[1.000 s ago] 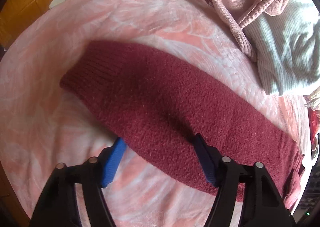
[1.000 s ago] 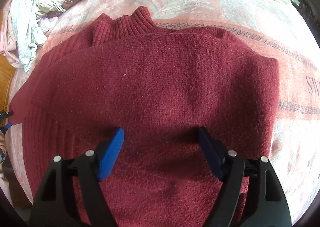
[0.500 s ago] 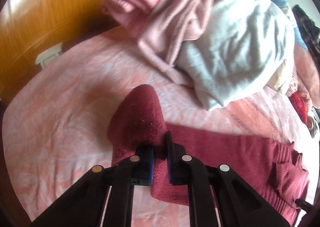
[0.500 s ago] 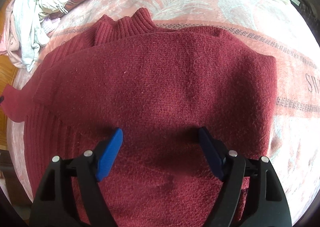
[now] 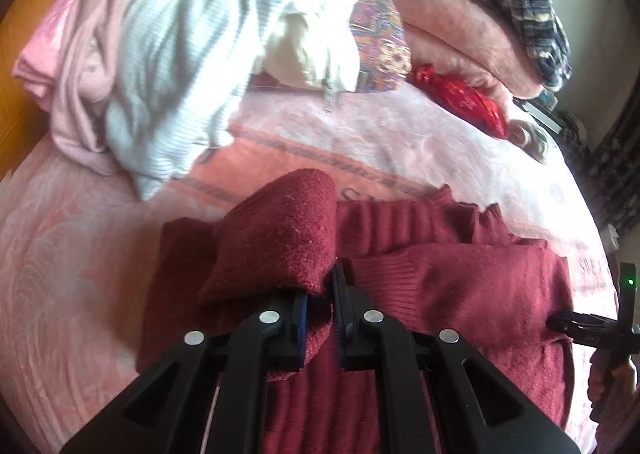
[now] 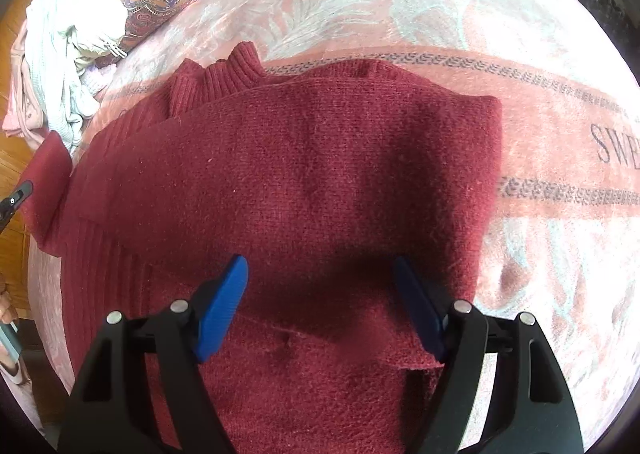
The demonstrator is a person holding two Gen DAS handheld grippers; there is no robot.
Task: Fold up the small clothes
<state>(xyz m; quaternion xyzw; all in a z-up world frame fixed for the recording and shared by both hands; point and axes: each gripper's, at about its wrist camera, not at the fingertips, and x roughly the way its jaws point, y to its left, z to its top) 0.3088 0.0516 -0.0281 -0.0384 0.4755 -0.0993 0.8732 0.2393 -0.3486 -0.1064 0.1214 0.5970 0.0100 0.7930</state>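
A dark red knit sweater (image 6: 304, 182) lies on the pink bedspread (image 6: 400, 10), its right sleeve folded across the body and its ribbed collar (image 6: 228, 74) toward the far side. My left gripper (image 5: 320, 294) is shut on the left sleeve (image 5: 280, 238), which is lifted and doubled over toward the body (image 5: 460, 294). That sleeve shows at the left edge of the right wrist view (image 6: 44, 190). My right gripper (image 6: 320, 278) is open and empty, its blue pads spread just above the sweater's lower body.
A heap of white (image 5: 192, 46) and pink clothes (image 5: 76, 54) lies at the bed's far left, beside a patterned cushion (image 5: 380, 42). A red pouch (image 5: 460, 98) and folded blankets (image 5: 460, 22) sit further back. Wood floor (image 6: 12, 158) shows left of the bed.
My left gripper closed on the left sleeve and lifted it, swinging it toward the sweater's body. The right gripper stayed open over the sweater, almost still.
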